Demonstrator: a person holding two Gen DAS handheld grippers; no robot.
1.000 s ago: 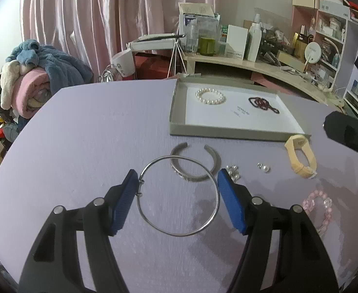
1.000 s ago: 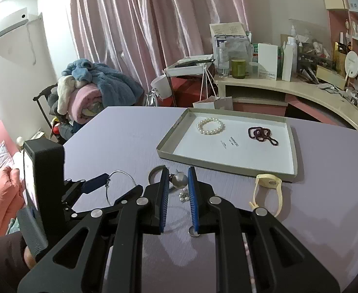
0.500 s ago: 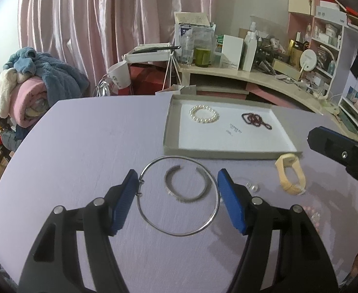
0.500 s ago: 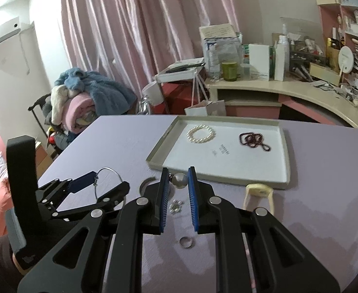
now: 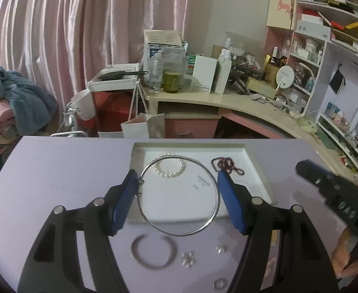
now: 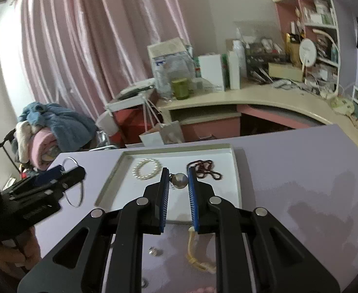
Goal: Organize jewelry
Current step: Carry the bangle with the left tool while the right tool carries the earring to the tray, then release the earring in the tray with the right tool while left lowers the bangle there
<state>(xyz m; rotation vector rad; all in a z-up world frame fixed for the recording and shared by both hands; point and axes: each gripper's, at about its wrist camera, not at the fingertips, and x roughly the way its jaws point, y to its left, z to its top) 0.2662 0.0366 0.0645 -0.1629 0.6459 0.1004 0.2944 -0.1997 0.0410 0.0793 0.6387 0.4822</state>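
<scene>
Lilac worktop (image 5: 57, 171), tray (image 5: 257, 168) ahead of both claws. Our left claw (image 5: 178, 195) pinches a silver hoop (image 5: 179, 232) across its width, flat, over the tray's near edge, likely so it lands level. Our right claw (image 6: 177, 182) grips a silver ball (image 6: 179, 180) above the tray. Pearl bracelet (image 6: 146, 168) and dark beads (image 6: 203, 168) lie just beyond the fingertips. Cuff (image 5: 152, 252) and ring (image 5: 220, 283) wait below our left claw.

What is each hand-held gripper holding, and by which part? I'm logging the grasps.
The left hand-held gripper clamps the thin silver hoop bangle across its width, the fingers on opposite sides. The right hand-held gripper pinches a silver ball by its sides.
</scene>
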